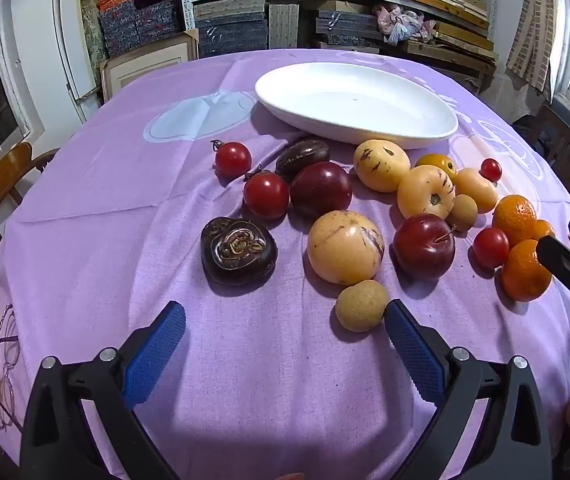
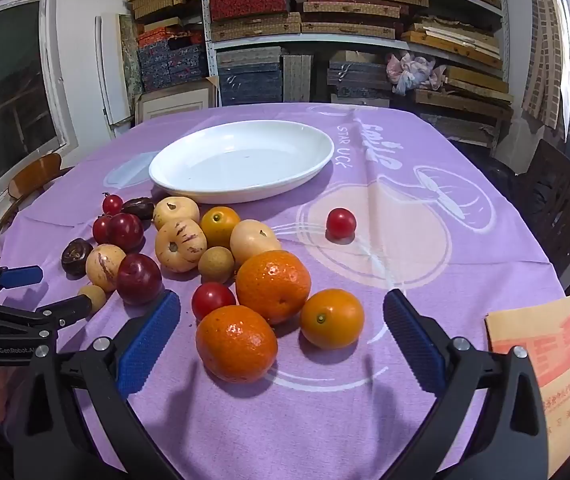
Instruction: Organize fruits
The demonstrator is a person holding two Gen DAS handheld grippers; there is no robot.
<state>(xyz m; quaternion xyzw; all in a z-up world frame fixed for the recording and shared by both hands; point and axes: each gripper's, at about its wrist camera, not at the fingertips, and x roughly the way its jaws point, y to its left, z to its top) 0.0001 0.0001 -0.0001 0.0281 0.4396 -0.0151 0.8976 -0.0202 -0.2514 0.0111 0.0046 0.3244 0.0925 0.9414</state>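
Paper bag runs off frame; its small print is unreadable.

Purple tablecloth w/ white print over table. Far side: metal shelves packed w/ flat boxes, red, blue, woven; pink cloth bundle on right shelf. Framed board leaning at shelf foot, far left. Wooden chair at left edge, dark chair at right. Paper bag w/ red print, near right. Windows both sides.
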